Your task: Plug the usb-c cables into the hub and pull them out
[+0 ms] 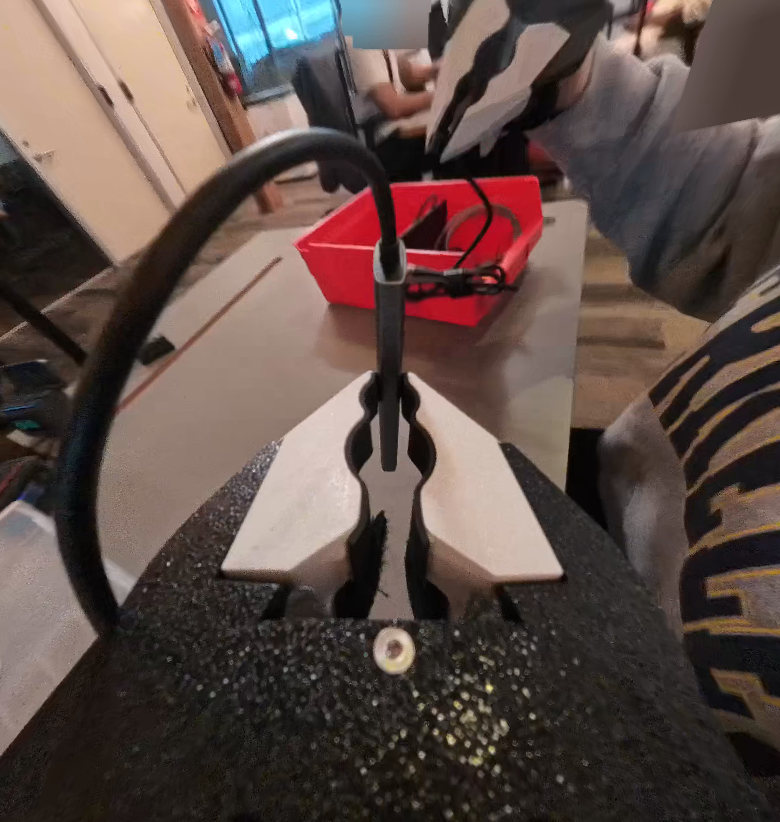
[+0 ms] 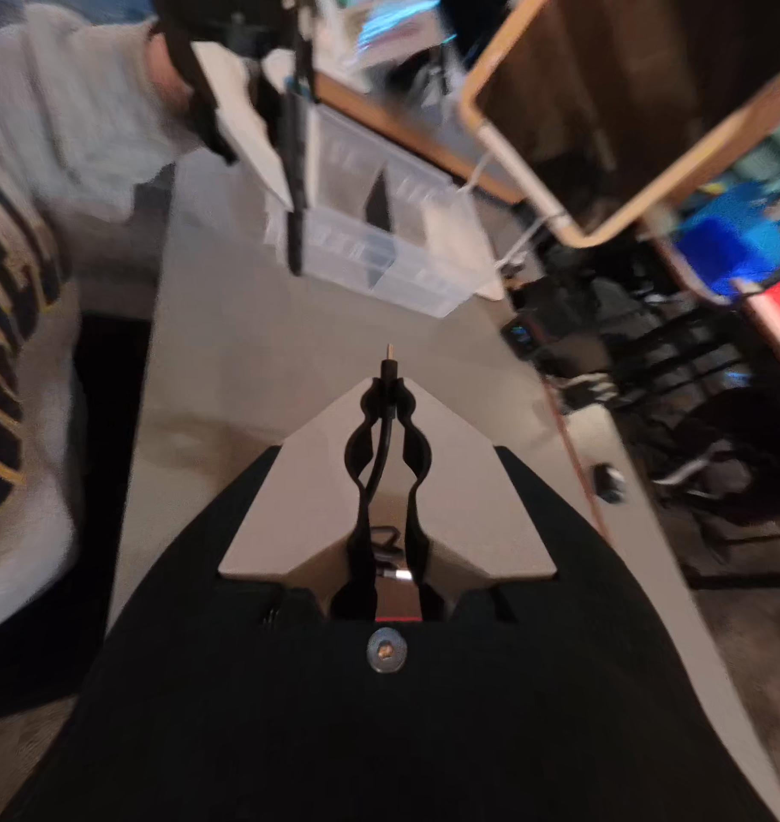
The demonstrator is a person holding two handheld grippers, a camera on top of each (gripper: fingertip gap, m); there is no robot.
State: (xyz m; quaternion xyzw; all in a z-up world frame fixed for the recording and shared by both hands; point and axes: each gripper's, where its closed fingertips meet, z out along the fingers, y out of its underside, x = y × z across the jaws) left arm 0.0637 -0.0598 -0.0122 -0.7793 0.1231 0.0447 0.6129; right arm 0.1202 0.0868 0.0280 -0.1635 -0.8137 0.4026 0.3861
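Observation:
My left gripper is shut on the dark grey hub, held on edge above the table. The hub's thick black lead arcs up and round to the left. My right gripper is shut on a black usb-c cable; its metal plug tip sticks out past the fingertips. The right gripper also shows in the left wrist view, high and beyond the hub. The left gripper with the hub shows in the right wrist view at the upper left, apart from the plug.
A red bin with coiled cables stands on the grey table behind the hub; a bundled black cable hangs over its front. A clear plastic box sits at the table's far end. A person's patterned sleeve is at the right. The gap from one gripper's tips to the other's is roughly 15 cm.

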